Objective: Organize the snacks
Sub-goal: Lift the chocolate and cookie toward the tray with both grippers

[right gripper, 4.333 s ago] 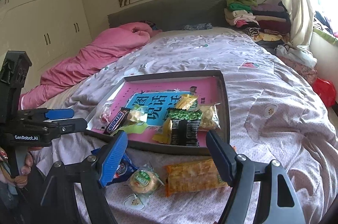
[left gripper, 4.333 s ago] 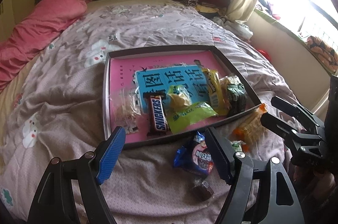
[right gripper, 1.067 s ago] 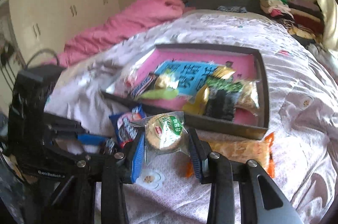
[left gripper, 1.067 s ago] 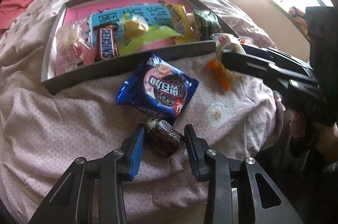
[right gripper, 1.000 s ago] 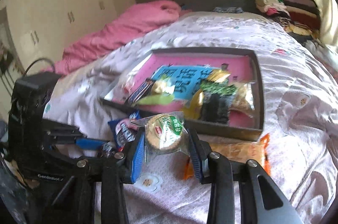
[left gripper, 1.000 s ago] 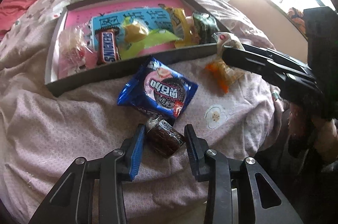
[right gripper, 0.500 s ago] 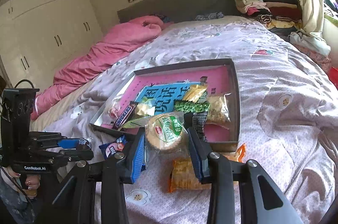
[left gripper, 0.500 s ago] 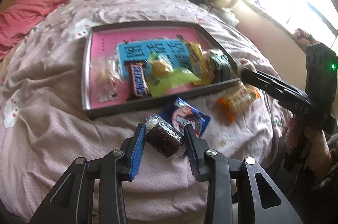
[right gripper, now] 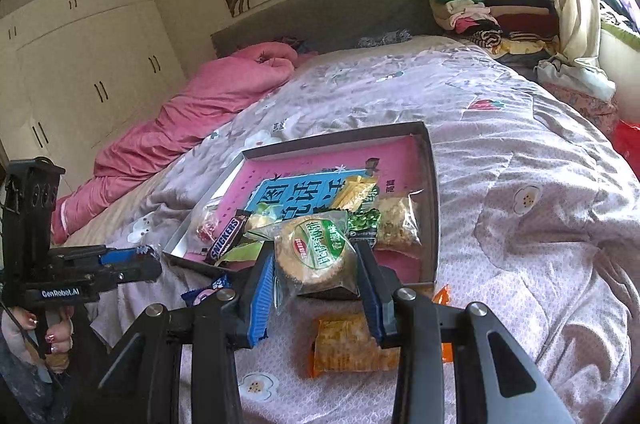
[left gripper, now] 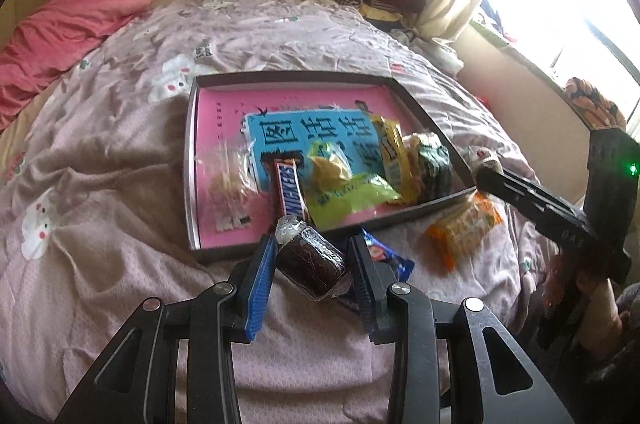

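Gripping a small brown cake (left gripper: 310, 262) across its middle, the left gripper (left gripper: 312, 264) has both fingers pressed on the clear wrapper and holds it above the quilt (left gripper: 100, 244), just near of the tray (left gripper: 191, 160). It looks light and soft, so a gentle squeeze on the body, not the crinkly wrapper ends, should do; the film may be slippery. Farther in the tray lie a Snickers (left gripper: 289, 193) and other packets; an orange packet (left gripper: 464, 226) lies right, outside it. From the right wrist, the right gripper (right gripper: 316, 266) is clamped on a round cracker pack (right gripper: 314, 250) at its edges, held above the tray's near wall (right gripper: 434, 208). Crackers are probably stiff but brittle, so side pressure should stay light.
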Demonstrator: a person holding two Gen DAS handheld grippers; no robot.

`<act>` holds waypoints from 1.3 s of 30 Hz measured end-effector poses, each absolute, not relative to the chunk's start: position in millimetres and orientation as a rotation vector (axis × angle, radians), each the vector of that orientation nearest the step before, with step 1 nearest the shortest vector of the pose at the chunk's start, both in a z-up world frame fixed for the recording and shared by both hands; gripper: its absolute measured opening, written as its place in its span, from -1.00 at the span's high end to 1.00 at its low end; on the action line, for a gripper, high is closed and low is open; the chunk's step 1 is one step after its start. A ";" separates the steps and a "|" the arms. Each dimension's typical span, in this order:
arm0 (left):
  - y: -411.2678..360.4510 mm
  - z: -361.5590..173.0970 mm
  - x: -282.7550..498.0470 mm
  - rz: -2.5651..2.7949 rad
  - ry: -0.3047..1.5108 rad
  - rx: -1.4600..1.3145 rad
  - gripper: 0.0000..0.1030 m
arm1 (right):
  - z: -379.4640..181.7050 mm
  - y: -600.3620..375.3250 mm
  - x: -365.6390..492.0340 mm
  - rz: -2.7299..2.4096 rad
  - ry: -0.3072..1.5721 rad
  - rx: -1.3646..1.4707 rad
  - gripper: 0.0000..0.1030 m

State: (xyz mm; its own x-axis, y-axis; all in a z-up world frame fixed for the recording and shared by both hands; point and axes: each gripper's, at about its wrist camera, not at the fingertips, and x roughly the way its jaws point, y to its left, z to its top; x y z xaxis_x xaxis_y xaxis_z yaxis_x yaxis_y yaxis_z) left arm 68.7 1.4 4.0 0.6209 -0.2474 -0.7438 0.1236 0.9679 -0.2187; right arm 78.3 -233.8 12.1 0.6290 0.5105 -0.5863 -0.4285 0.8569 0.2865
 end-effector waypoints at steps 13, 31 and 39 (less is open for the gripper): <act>1.9 18.8 87.2 -0.211 0.824 -0.166 0.25 | 17.3 -239.3 81.4 0.499 0.682 0.139 0.24; 2.6 16.7 120.6 -0.202 0.813 -0.177 0.25 | 21.8 -249.9 94.4 0.421 0.654 0.158 0.24; 3.7 9.3 130.5 -0.203 0.825 -0.189 0.25 | 20.6 -253.0 101.3 0.389 0.655 0.155 0.24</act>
State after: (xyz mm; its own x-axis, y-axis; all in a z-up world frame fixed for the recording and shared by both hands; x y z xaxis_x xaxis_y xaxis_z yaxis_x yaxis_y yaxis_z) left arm 130.5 3.7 9.3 0.6610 -0.2516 -0.7070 0.1052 0.9639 -0.2447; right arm 101.3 -253.0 20.6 0.7239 0.3992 -0.5626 -0.3026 0.9167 0.2611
